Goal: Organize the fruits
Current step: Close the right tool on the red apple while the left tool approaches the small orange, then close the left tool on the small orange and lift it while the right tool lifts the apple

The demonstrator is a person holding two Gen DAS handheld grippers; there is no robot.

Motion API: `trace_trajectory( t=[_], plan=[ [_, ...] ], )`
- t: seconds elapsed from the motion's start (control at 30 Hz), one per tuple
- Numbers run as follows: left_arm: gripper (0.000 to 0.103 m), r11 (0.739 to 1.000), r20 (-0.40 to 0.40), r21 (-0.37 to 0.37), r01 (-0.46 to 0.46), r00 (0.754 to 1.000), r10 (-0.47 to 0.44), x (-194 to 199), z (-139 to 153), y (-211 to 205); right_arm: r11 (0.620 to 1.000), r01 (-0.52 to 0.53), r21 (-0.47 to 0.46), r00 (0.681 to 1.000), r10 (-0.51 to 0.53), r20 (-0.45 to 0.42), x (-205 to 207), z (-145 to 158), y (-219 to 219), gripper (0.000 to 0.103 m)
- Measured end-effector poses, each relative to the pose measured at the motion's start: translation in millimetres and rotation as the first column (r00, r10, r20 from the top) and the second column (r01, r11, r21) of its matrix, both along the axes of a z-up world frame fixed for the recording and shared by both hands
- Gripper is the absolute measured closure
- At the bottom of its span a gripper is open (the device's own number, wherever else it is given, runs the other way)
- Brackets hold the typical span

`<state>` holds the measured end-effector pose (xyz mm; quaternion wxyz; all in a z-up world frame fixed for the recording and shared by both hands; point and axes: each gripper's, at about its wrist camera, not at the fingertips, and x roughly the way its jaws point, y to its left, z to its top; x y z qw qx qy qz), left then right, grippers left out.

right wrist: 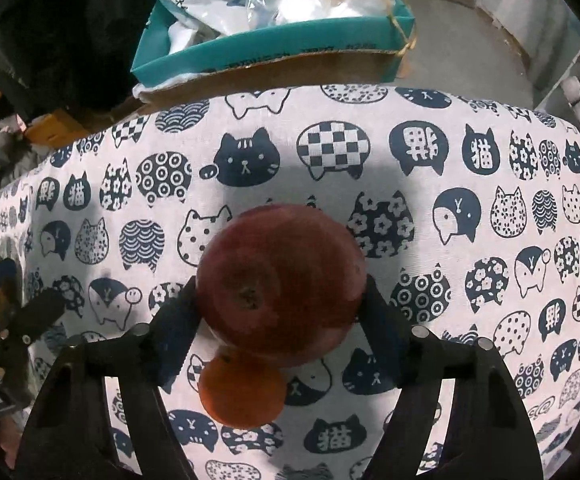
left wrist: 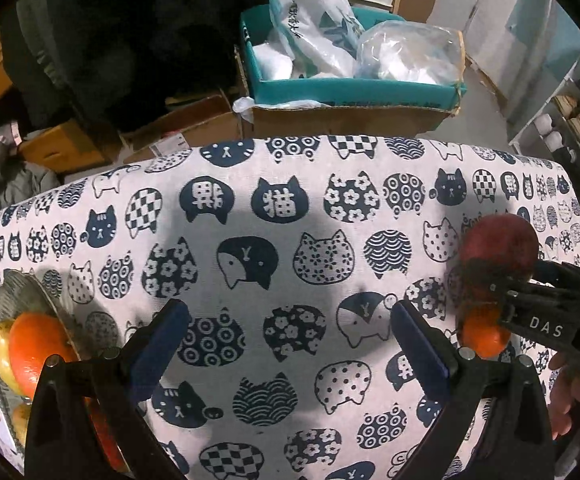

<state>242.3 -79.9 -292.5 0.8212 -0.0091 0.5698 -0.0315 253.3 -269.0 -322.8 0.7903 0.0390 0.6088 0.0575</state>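
A red apple (right wrist: 282,280) sits on the cat-print tablecloth (right wrist: 450,240) between the fingers of my right gripper (right wrist: 280,292), and both pads touch its sides. A small orange (right wrist: 242,392) lies on the cloth against the apple's near side. In the left wrist view the same red apple (left wrist: 498,248) and small orange (left wrist: 486,338) show at the far right, with the right gripper (left wrist: 504,290) around the apple. My left gripper (left wrist: 290,340) hangs open over bare cloth with nothing between its fingers. A glass bowl (left wrist: 22,284) at the left edge holds an orange (left wrist: 38,344) and a yellow fruit (left wrist: 0,344).
Beyond the table's far edge stands a teal box (left wrist: 350,92) full of plastic bags, on brown cardboard boxes (left wrist: 194,128). Dark clothing (left wrist: 130,40) hangs at the back left. A white shelf (left wrist: 550,128) is at the right. A hand (left wrist: 570,404) grips the right tool.
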Motion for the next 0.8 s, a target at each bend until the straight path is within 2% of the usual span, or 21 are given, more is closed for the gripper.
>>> trace_trajectory(
  t=[0.13,0.37,0.5,0.8],
  plan=[
    [0.001,1.0,0.01,-0.001,0.012,1.0,-0.012,0,4,-7,1.0,-0.007,-0.022,0.999,0.008,0.038,-4,3,1,0.029],
    [0.001,0.998,0.013,-0.033,0.046,0.999,-0.045,-3,10,-29,0.999,0.046,-0.029,0.992,-0.042,0.122,-17,31,-26,0.029],
    [0.001,0.996,0.009,-0.047,0.076,0.997,-0.076,-6,9,-48,0.996,0.081,-0.039,0.99,-0.076,0.12,-31,36,-49,0.029],
    [0.001,0.986,-0.002,-0.088,0.142,0.99,-0.142,-16,6,-91,0.987,0.153,-0.046,0.984,-0.148,0.096,-68,25,-90,0.029]
  ],
)
